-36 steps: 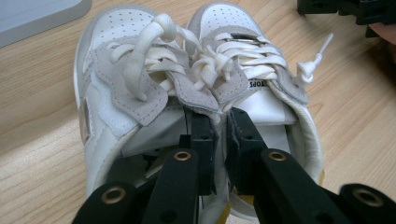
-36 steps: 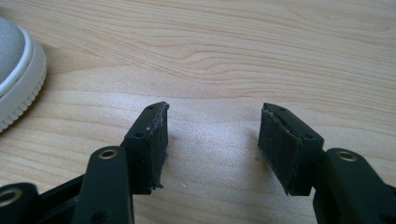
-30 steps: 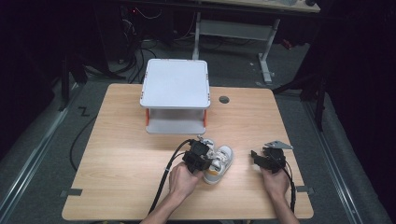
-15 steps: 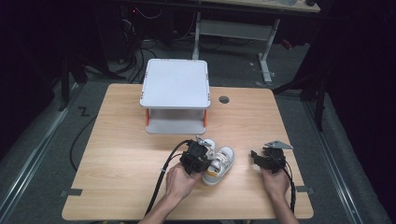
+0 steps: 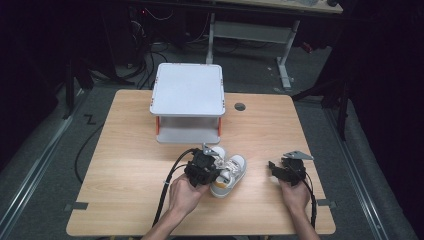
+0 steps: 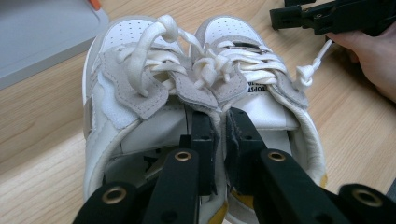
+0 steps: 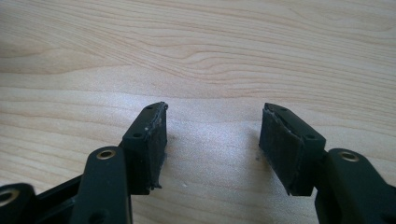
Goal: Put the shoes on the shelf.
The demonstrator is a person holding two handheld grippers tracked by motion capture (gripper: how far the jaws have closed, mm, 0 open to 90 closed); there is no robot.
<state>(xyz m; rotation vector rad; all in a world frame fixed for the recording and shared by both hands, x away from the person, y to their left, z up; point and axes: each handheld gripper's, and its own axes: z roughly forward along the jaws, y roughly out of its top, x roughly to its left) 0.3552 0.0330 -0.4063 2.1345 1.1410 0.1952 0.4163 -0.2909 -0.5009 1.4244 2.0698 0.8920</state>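
— What have your left jaws got?

— My left gripper (image 6: 217, 140) is closed nearly all the way, pinching the two inner collar edges of the pair of small white-and-grey lace-up sneakers with yellow heels (image 6: 196, 88). One jaw sits inside each shoe, the two walls squeezed together between them. Beyond the jaws the tongues and knotted white laces (image 6: 205, 70) run away toward the toes.

— And your right?

— My right gripper (image 7: 212, 135) stands wide open with nothing between its pads, low over bare light wooden tabletop (image 7: 196, 51). From above it (image 5: 286, 170) is off to the right of the shoes (image 5: 227, 172), apart from them, with clear wood between.

— Room to move?

— Just past the toes is the white two-level shelf stand with orange corner posts (image 5: 187, 102); its lower level looks open toward me and I see nothing inside it. To the left of my left gripper (image 5: 202, 167) there is a broad free stretch of table (image 5: 120, 165); the near edge is close behind both my hands. A loose lace end (image 6: 310, 65) trails toward my right hand (image 6: 373, 56).
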